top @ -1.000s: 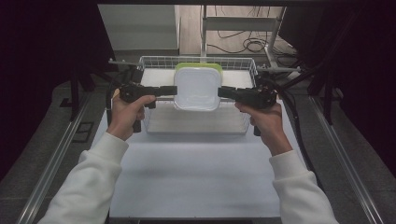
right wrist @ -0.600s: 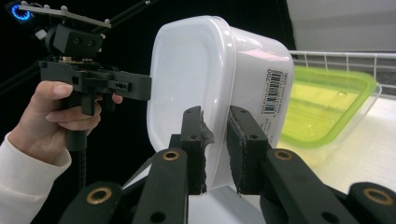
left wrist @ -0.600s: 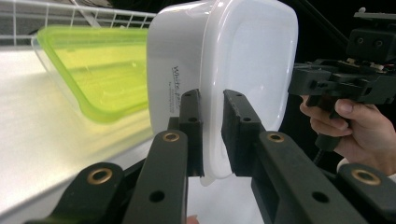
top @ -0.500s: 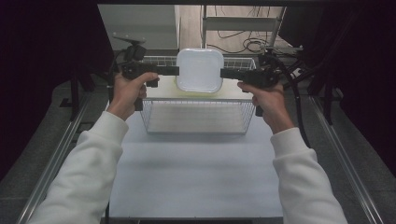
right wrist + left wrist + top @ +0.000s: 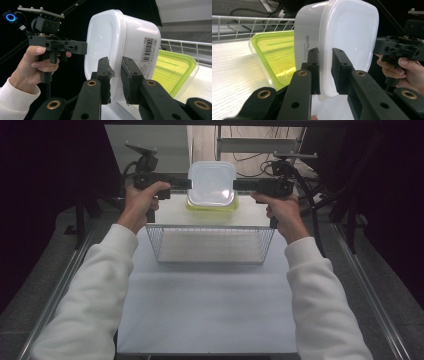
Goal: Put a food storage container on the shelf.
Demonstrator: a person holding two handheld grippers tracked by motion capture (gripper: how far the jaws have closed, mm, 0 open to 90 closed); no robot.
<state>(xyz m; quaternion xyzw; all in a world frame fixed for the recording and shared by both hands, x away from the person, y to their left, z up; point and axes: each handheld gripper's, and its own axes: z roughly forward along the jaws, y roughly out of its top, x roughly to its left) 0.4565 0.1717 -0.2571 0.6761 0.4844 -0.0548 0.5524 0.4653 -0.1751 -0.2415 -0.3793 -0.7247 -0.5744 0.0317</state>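
Two claws grip one white container (image 5: 211, 183) by opposite rims: left claw (image 5: 186, 183) and right claw (image 5: 237, 185) both clenched on it, held in the air above the counter's (image 5: 210, 310) far edge. Directly beneath lies a green-lidded box (image 5: 212, 207); the wire basket (image 5: 211, 245) stands nearer, leaving the counter's near half open.

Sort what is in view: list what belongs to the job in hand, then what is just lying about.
In the job:
white tub, lifted
left gripper, shut on its rim
right gripper, shut on the opposite rim

Lying about:
green-lidded box, under the tub
wire basket on the table
cables behind
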